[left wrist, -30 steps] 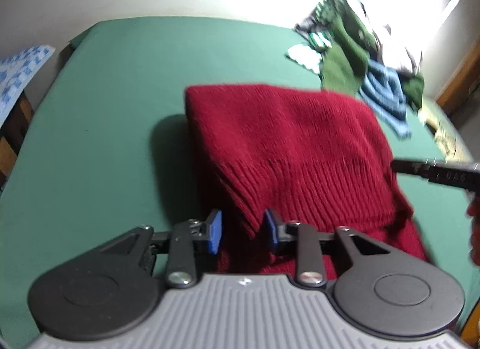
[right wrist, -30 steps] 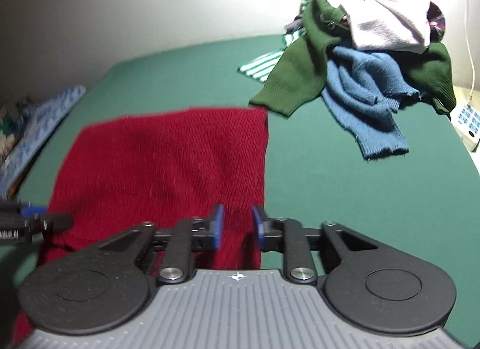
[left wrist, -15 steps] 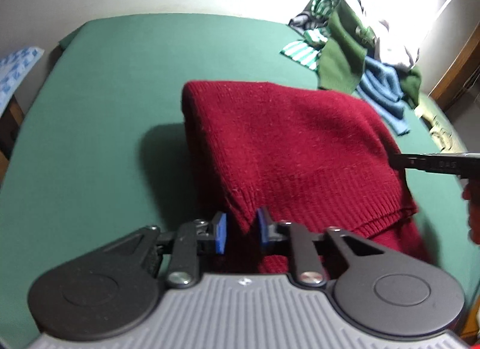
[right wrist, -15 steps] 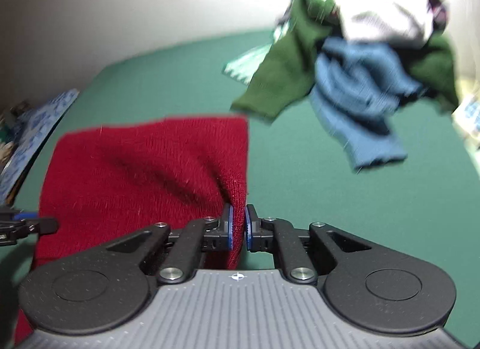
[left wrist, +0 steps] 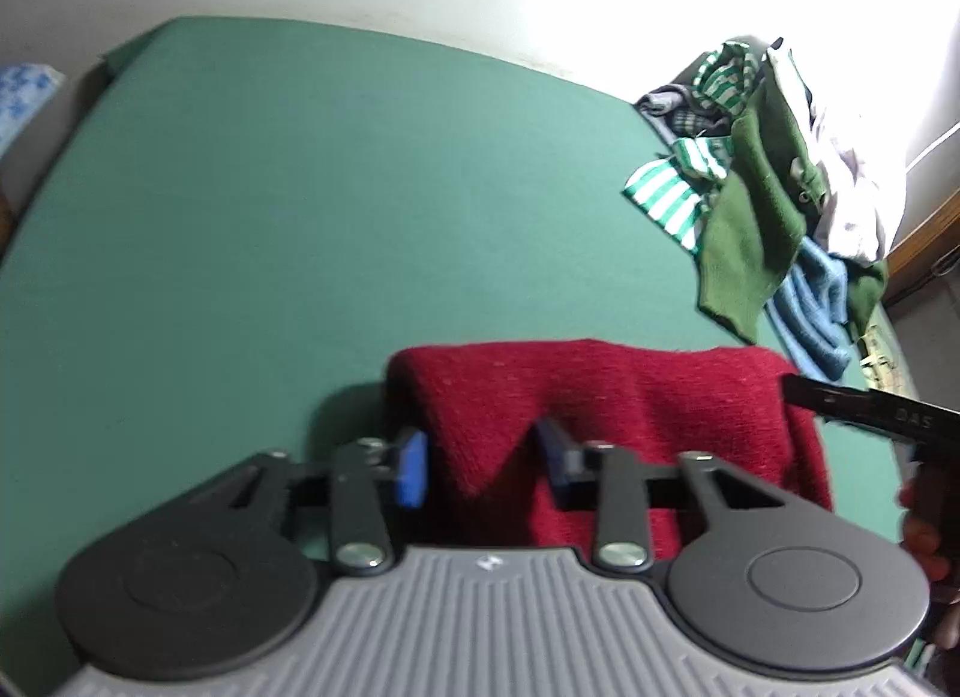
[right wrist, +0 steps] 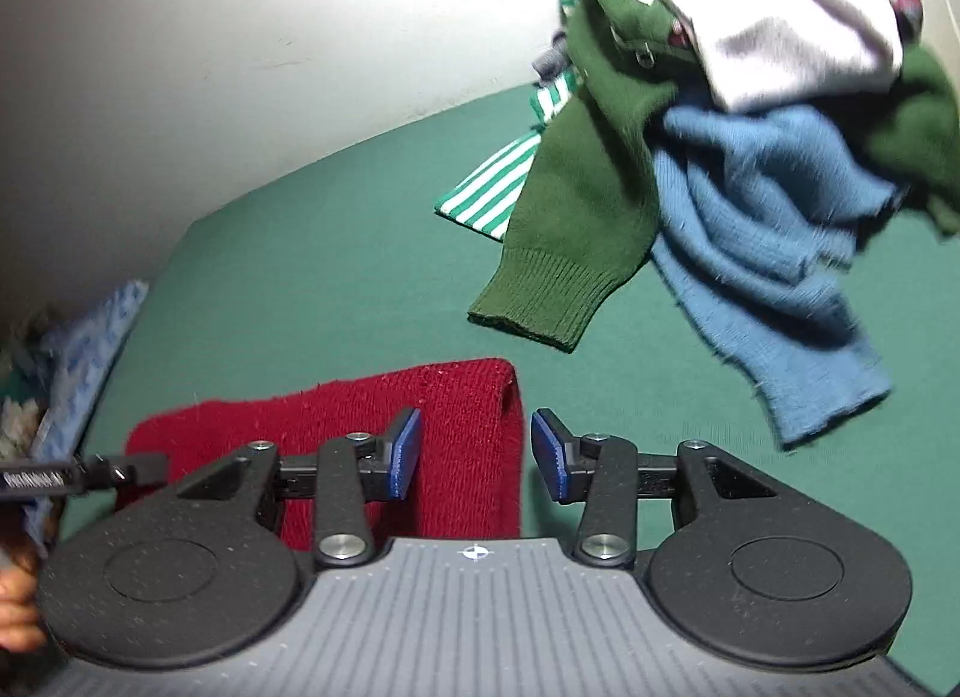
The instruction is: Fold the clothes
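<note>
At the near edge of the green table [left wrist: 300, 187], red knit sweater [left wrist: 600, 391] lies folded into a compact block, fold line facing the far side, bulk right under both grippers.

Left gripper [left wrist: 483, 460]: jaws closing, a peaked bit of the sweater's hem between them. Gaps show on both sides of the cloth, so pads not pressing yet, no grip. Right gripper [right wrist: 474, 451]: jaws opening, sweater's right edge between them, clear gap on both pads. Released, holding nothing.

The right gripper's finger shows at the right of the left wrist view, level with the sweater's right side. A hand [right wrist: 15, 595] shows at the left edge of the right wrist view.

Unfolded pile sits at the far right corner: green sweater [right wrist: 576, 253], blue sweater [right wrist: 768, 289], striped green-white cloth [right wrist: 492, 199], white garment [right wrist: 780, 19] on top. Well apart from the red one. Patterned blue cloth [right wrist: 90, 361] off the left edge.

Risks as I read it:
- Left jaws close on the top layer only, so a lift peels the fold open instead of moving the block.
- Loose knit: fuzz can snag on the right pads as they back off and drag the edge out of square.
- Block sits close to the near edge; any pull toward the person could slide it off.
- One-sided grip on soft knit means sag and twist if lifted alone.
</note>
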Tool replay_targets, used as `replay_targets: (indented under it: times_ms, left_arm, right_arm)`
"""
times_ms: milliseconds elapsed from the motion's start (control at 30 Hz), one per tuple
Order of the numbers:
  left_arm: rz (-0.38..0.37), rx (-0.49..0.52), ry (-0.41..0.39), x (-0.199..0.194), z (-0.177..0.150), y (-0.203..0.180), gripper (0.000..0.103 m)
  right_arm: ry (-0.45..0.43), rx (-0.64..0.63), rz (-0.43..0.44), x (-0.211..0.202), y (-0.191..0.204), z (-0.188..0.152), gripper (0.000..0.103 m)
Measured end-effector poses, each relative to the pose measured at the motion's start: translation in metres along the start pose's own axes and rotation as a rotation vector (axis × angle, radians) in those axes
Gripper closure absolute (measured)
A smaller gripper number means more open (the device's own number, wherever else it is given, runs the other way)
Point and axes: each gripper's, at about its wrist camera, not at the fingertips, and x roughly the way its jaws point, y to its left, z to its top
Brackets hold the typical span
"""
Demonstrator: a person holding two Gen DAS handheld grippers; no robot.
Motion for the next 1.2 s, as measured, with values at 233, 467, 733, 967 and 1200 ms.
replay_targets:
  times_ms: [233,467,733,967,1200]
  left_arm:
    - [-0.004,0.132,-0.019,0.006,0.008,-0.007,0.087]
    - [-0.011,0.143,-0.022,-0.024,0.004,0.022,0.067]
    - [0.05,0.167,-0.041,-0.07,-0.052,0.021,0.074]
    - [0.141,0.187,-0.02,-0.082,-0.096,0.019,0.075]
    - [0.166,0.15,-0.101,-0.101,-0.092,0.021,0.075]
  right_arm:
    - [-0.043,-0.078,-0.034,0.005,0.002,-0.005,0.094]
    - [-0.096,-0.205,-0.157,-0.003,0.012,-0.012,0.07]
    - [-0.159,-0.406,0.068,-0.053,0.084,-0.047,0.079]
    - [0.047,-0.714,0.216,-0.025,0.162,-0.108,0.093]
    - [0.065,-0.775,0.234,0.001,0.186,-0.13,0.094]
